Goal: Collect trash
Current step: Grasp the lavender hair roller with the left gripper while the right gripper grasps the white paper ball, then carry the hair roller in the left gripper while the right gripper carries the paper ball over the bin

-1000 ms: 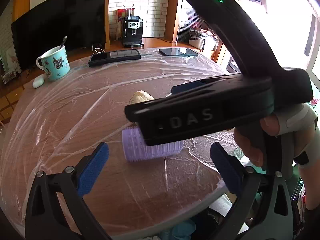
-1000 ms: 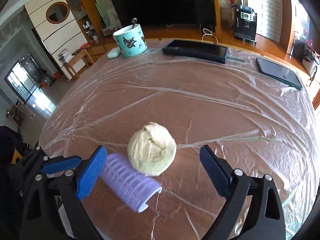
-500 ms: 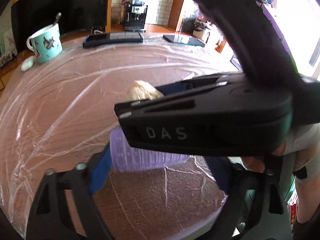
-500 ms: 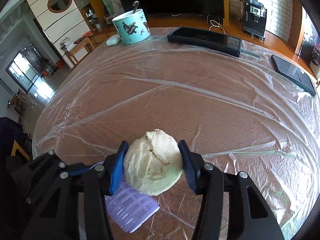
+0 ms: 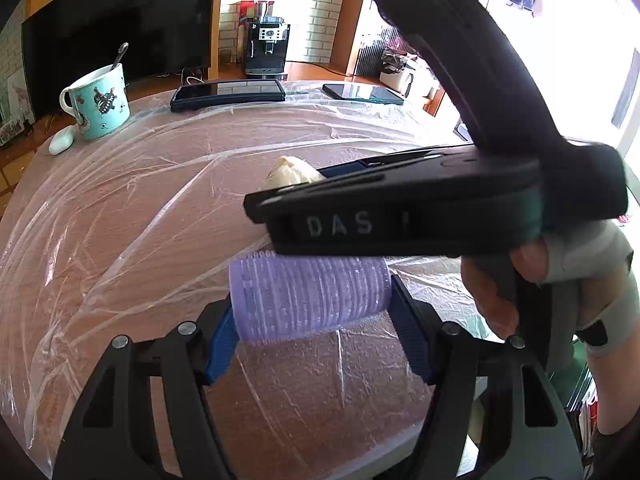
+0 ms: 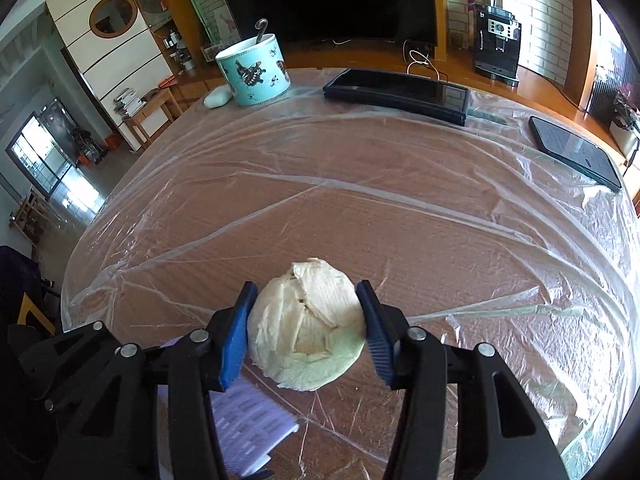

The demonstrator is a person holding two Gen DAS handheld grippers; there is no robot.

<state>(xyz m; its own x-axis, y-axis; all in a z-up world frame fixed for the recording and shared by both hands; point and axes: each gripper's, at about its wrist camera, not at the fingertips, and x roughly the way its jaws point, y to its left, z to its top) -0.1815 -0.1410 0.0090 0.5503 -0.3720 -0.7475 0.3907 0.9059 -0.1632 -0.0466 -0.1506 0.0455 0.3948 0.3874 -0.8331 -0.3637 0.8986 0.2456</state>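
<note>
A purple hair roller (image 5: 308,296) lies crosswise between the blue pads of my left gripper (image 5: 314,312). The jaws are closing and both pads touch its ends. Just beyond it, my right gripper (image 6: 306,320) is shut on a cream crumpled paper ball (image 6: 308,332) just above the table. In the left wrist view the right gripper's black body crosses above the roller and hides most of the paper ball (image 5: 294,170). A person's hand (image 5: 500,304) holds that gripper. In the right wrist view the roller (image 6: 248,420) shows at lower left.
Clear plastic film (image 6: 360,200) covers the round wooden table. At the far side stand a teal mug (image 5: 100,100) with a spoon, a small white object (image 5: 62,140), a black tablet (image 5: 228,94) and a phone (image 5: 362,94). The table's near edge (image 5: 360,456) is close below the roller.
Both grippers went from wide open to closed in: the right one clamped the paper ball, the left one's pads came in against the roller's ends.
</note>
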